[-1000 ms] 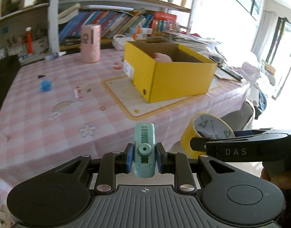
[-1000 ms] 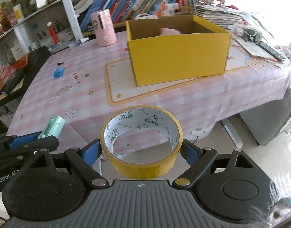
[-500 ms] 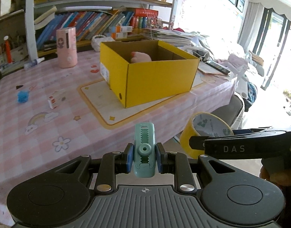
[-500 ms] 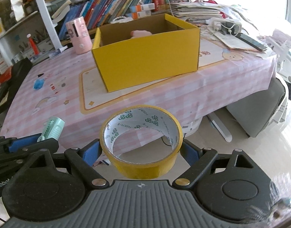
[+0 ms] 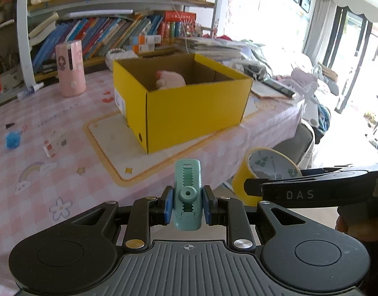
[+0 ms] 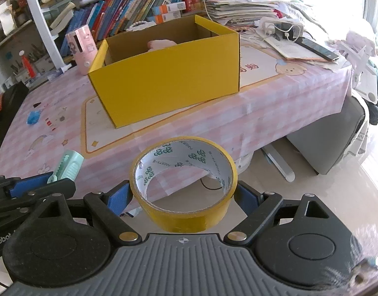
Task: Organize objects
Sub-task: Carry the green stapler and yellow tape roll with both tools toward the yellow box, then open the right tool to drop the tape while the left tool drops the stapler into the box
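My left gripper (image 5: 187,204) is shut on a mint-green clip-like tool (image 5: 187,192), which also shows in the right wrist view (image 6: 66,169). My right gripper (image 6: 182,197) is shut on a roll of yellow tape (image 6: 184,185), seen from the left wrist view (image 5: 260,170) too. Both are held off the table's front edge, side by side. An open yellow cardboard box (image 5: 189,106) stands on a placemat (image 5: 110,143) on the pink checked table (image 5: 28,160). A pink soft object (image 5: 170,80) lies inside the box (image 6: 169,79).
A pink cylinder holder (image 5: 70,67) stands at the back left. A blue fuzzy item (image 5: 12,139) and a small red-white piece (image 5: 47,147) lie on the left. Bookshelves (image 5: 102,32) are behind. Papers and a phone (image 6: 314,46) lie right. A grey stool (image 6: 324,145) stands by the table.
Both grippers have swung to the right and come closer to the yellow box, which now sits nearer the middle of each view. Both grips are unchanged.
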Demonstrator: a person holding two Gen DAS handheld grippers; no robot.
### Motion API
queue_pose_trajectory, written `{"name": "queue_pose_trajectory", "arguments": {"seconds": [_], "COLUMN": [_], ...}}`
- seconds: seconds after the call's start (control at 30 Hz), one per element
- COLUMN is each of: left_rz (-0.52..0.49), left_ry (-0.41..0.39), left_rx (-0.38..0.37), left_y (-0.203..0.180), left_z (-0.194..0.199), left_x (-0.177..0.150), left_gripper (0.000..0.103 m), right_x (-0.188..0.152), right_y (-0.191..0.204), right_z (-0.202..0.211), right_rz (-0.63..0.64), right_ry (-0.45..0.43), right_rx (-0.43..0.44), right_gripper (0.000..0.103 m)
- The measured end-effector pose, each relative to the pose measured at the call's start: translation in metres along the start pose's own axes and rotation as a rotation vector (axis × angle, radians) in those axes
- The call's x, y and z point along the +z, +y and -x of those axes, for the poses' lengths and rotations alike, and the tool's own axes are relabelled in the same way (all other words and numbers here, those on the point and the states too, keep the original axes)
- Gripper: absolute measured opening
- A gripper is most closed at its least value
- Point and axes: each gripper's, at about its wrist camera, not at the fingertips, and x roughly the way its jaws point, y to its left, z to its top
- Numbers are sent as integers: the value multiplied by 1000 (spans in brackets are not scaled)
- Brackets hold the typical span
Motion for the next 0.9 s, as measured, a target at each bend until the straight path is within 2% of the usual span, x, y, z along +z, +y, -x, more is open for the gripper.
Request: {"name": "queue_pose_trajectory", "arguments": {"seconds": [0.27,0.53,0.73,0.9], "left_rz": [11,-9,4,14], "left_ry": [-95,-178,-178,-161], "left_rx": [9,37,74,97], "left_y": [-2,-13,-16,-15], "left_z": [-6,-32,-71,-99], "left_x": [38,88,117,132], "left_gripper": [23,23,23,23], "right_x": [40,115,166,197], "right_y": [-9,-28,-39,-42], "right_z": [0,-6,-25,-52], "right_rz": [18,30,84,118], "right_ry": [-105,-242,-316,-321], "right_rx": [1,30,65,99], "right_gripper": [88,88,88,88]}}
